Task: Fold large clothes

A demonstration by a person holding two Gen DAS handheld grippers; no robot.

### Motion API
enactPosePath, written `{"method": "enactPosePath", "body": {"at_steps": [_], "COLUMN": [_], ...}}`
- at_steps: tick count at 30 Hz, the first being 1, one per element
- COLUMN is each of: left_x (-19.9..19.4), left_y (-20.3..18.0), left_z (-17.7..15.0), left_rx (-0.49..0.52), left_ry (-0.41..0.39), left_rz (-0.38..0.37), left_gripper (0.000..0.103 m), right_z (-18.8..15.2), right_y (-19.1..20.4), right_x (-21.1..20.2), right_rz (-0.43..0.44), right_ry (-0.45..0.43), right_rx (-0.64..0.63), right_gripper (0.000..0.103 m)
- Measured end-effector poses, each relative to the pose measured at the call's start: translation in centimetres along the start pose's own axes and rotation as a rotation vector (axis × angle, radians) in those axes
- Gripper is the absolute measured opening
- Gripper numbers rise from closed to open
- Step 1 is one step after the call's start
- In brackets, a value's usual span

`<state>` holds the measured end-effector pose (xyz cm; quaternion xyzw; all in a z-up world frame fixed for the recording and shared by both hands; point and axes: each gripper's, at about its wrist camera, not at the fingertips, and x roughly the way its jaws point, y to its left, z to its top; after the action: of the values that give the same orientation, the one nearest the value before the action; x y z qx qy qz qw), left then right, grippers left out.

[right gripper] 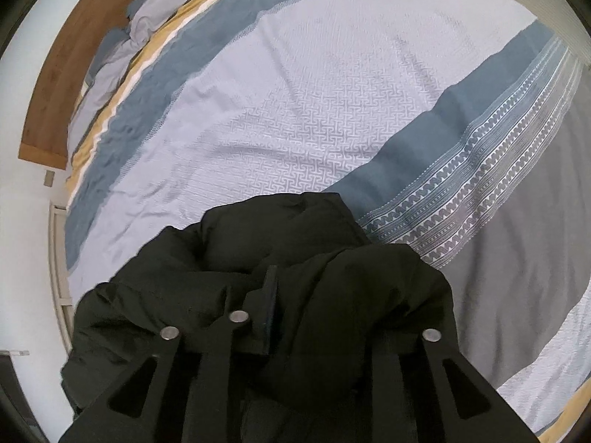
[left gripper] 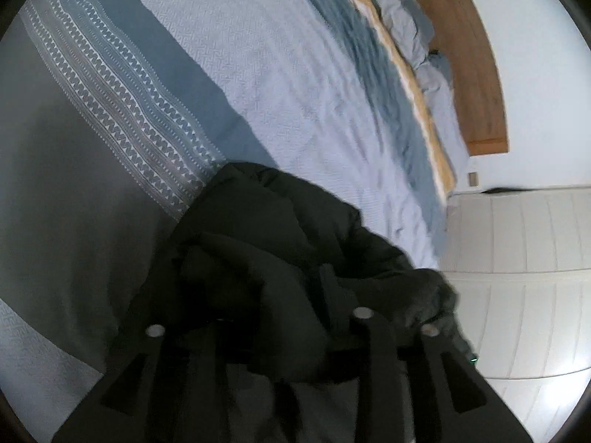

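On the bed (right gripper: 314, 110), both claws look loosened around the black jacket (right gripper: 258, 258), so we'd spread it flat before folding.

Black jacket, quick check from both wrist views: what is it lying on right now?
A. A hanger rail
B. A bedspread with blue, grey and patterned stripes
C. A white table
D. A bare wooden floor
B: the black jacket lies bunched on the striped bedspread, whose blue band and patterned stripes run beside it in both views.
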<state>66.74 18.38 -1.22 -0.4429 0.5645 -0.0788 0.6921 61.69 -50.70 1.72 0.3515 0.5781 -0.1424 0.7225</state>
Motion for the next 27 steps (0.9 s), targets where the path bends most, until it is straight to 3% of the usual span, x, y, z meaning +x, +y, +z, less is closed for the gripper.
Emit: {"method": "enactPosePath", "body": {"at_steps": [3, 4, 5, 13, 18, 20, 24, 27], "left_x": [-1.9, -2.6, -3.3, -10.5, -14.8, -15.8, -15.6, -14.0], "left_y": [0.2, 0.1, -0.1, -3.0, -5.8, -6.9, -7.9, -8.1], "left_z": [0.1, 0.3, 0.5, 0.8, -1.8, -3.8, -8.5, -11.8], "left_rx": [-0.054, -0.07, -0.078, -0.006, 0.172, 0.262, 0.39, 0.459], "left_ry": [-0.026, -0.039, -0.052, -0.167, -0.225, -0.245, -0.258, -0.242], "left_rz": [-0.101, -0.12, -0.128, -0.156, -0.03, 0.043, 0.119, 0.139], "left_gripper": [0.059, 0.062, 0.063, 0.07, 0.07, 0.07, 0.07, 0.07], "right_z": [-0.1, -0.2, -0.1, -0.3, -2.5, -4.2, -9.2, -13.7], "right_y": [-0.1, -0.3, -0.4, 0.9, 3.6, 5.3, 8.2, 9.9], "right_x": [-0.9, -1.6, -2.2, -8.1, -12.1, -13.6, -15.4, -15.3], "right_rz": [0.033, 0.064, 0.076, 0.174, 0.217, 0.21, 0.182, 0.136], "right_ry": [-0.019, -0.042, -0.059, -0.174, -0.222, -0.244, -0.28, -0.301], "right_rx": [0.014, 0.033, 0.045, 0.017, -0.141, -0.245, -0.447, -0.584], "right_gripper": [0.062, 0.082, 0.092, 0.095, 0.095, 0.095, 0.095, 0.095]}}
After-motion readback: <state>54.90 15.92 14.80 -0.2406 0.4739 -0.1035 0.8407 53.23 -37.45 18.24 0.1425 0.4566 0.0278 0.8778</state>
